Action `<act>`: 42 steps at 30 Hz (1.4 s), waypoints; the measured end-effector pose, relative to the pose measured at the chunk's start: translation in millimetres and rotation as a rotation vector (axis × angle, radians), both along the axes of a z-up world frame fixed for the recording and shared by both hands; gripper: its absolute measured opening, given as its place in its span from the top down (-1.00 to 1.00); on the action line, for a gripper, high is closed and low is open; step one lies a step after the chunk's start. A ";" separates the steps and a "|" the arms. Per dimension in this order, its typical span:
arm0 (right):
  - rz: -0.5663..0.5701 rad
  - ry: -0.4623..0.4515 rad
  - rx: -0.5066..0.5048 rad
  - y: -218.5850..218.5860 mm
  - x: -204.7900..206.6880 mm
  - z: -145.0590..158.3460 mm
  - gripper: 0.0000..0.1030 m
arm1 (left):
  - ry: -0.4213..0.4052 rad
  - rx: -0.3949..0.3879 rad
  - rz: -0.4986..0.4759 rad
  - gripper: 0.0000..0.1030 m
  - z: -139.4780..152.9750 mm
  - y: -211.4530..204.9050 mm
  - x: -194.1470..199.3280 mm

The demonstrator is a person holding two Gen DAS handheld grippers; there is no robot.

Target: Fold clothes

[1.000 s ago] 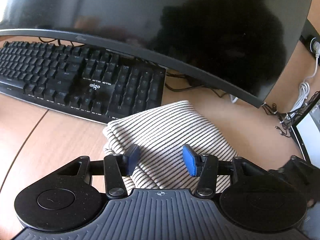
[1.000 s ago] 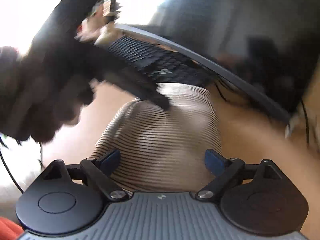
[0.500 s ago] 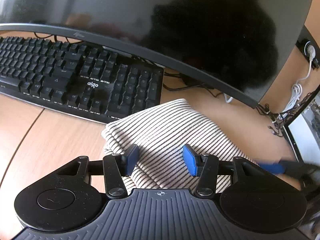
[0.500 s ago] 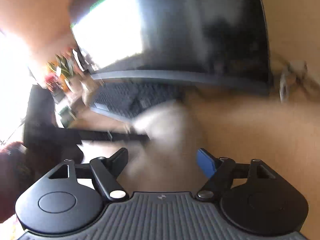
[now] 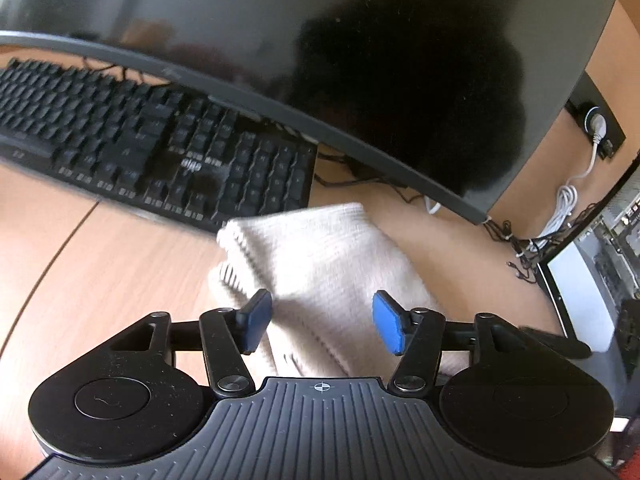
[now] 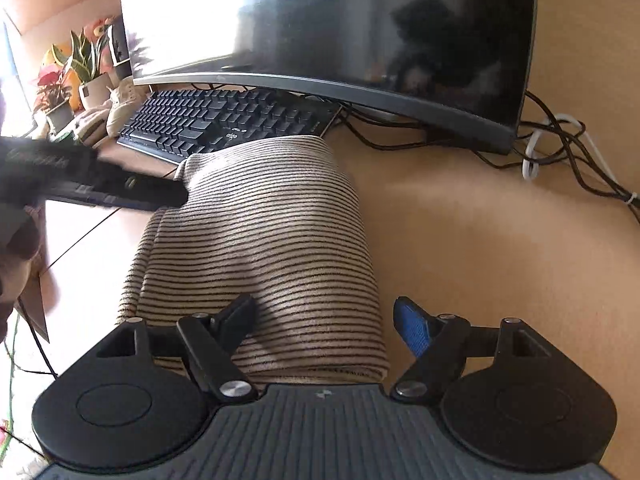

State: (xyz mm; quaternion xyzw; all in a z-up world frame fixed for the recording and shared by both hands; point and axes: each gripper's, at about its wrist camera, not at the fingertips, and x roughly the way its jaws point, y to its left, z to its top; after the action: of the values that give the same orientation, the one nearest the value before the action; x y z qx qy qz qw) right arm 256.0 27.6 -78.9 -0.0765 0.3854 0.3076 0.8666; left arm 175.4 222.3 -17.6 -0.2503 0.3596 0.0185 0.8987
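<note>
A folded beige garment with thin dark stripes [image 6: 260, 240] lies on the wooden desk [image 6: 480, 240], its far end at the keyboard. In the left wrist view the garment [image 5: 320, 256] is blurred. My left gripper [image 5: 323, 320] hovers over its near part, jaws opening, cloth below the blue pads [image 5: 258, 320] but not pinched. In the right wrist view the left gripper shows as a dark blur [image 6: 100, 176] by the garment's far left corner. My right gripper [image 6: 326, 322] stands open over the near end, with one finger above the cloth and the blue pad [image 6: 412, 328] beyond its right edge.
A black keyboard [image 6: 228, 120] and a curved dark monitor [image 6: 340, 28] stand just behind the garment. Cables [image 6: 560, 148] trail at the back right. Potted plants [image 6: 84, 68] stand far left. A second screen [image 5: 580, 292] stands at the left view's right edge.
My left gripper's jaws have spread wider and it has shifted a little over the garment. The right gripper rolled, narrowed from its widest, and now sits steady over the near end.
</note>
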 end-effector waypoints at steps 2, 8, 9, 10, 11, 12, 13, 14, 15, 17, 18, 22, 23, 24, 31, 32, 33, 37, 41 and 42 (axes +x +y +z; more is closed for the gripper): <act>0.000 0.017 0.015 -2.1 1.7 0.9 -0.49 | 0.019 -0.020 -0.006 -0.21 -2.7 -7.4 -6.1; -0.034 0.154 0.212 -25.7 15.5 0.7 -0.65 | 0.056 0.019 -0.029 -0.06 -19.5 -26.8 -17.9; -0.037 0.186 0.233 -27.4 18.7 -4.7 -0.65 | 0.051 0.018 -0.024 -0.05 -21.4 -26.6 -19.5; -0.039 0.217 0.251 -28.2 21.8 -10.7 -0.65 | 0.049 0.011 -0.016 -0.05 -23.4 -25.8 -20.4; -0.032 0.241 0.262 -26.5 24.3 -17.9 -0.65 | 0.049 0.006 -0.011 -0.05 -25.1 -25.5 -20.7; -0.017 0.264 0.275 -24.8 25.2 -22.5 -0.63 | 0.049 0.011 -0.010 -0.05 -26.5 -26.2 -20.8; 0.004 0.278 0.290 -22.6 25.1 -23.6 -0.58 | 0.049 0.023 -0.009 -0.05 -27.6 -27.7 -21.0; 0.022 0.284 0.304 -20.8 25.2 -22.3 -0.47 | 0.048 0.034 -0.008 -0.04 -27.9 -29.4 -21.1; 0.034 0.264 0.312 -20.0 25.3 -14.8 -0.33 | 0.046 0.044 -0.006 -0.03 -27.8 -31.2 -21.1; 0.059 0.223 0.332 -21.8 27.4 1.1 -0.15 | 0.040 0.062 0.001 -0.02 -26.8 -33.1 -19.9; 0.071 0.198 0.332 -22.8 29.1 8.8 -0.14 | 0.036 0.066 0.005 -0.02 -26.8 -33.0 -18.2; 0.089 0.122 0.145 -17.1 35.7 6.0 -0.14 | 0.026 0.071 -0.001 -0.03 -28.1 -36.6 -10.0; 0.090 0.116 0.112 -16.1 34.6 -0.3 -0.15 | 0.022 0.083 -0.008 -0.04 -28.0 -40.3 -8.4; 0.093 0.106 0.107 -17.8 31.7 -3.0 -0.20 | 0.020 0.093 -0.013 -0.04 -28.0 -43.1 -7.0; 0.059 0.070 0.118 -26.4 21.1 -10.4 -0.60 | 0.024 0.093 0.055 -0.10 -29.3 -49.2 -9.8; 0.061 0.071 0.129 -29.1 20.0 -8.7 -0.61 | 0.026 0.093 0.077 -0.10 -28.3 -51.3 -12.3; 0.066 0.066 0.141 -33.9 17.0 -5.2 -0.66 | 0.028 0.091 0.101 -0.10 -26.3 -54.4 -15.6; 0.093 -0.008 0.176 -51.7 -0.3 11.6 -1.00 | 0.019 0.139 0.171 -0.10 -13.9 -77.3 -31.7; 0.107 -0.100 0.190 -75.5 -25.5 31.5 -1.00 | -0.030 0.174 0.267 -0.67 5.2 -110.0 -58.4; 0.104 -0.114 0.191 -81.7 -31.2 34.9 -1.00 | -0.047 0.188 0.294 -0.75 10.3 -120.6 -67.4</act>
State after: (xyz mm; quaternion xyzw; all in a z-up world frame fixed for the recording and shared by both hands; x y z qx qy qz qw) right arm 224.8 -54.0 -44.1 -0.0310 0.2998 0.3825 0.8734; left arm 108.0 101.7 -7.3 -0.2154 0.2947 0.1773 0.9139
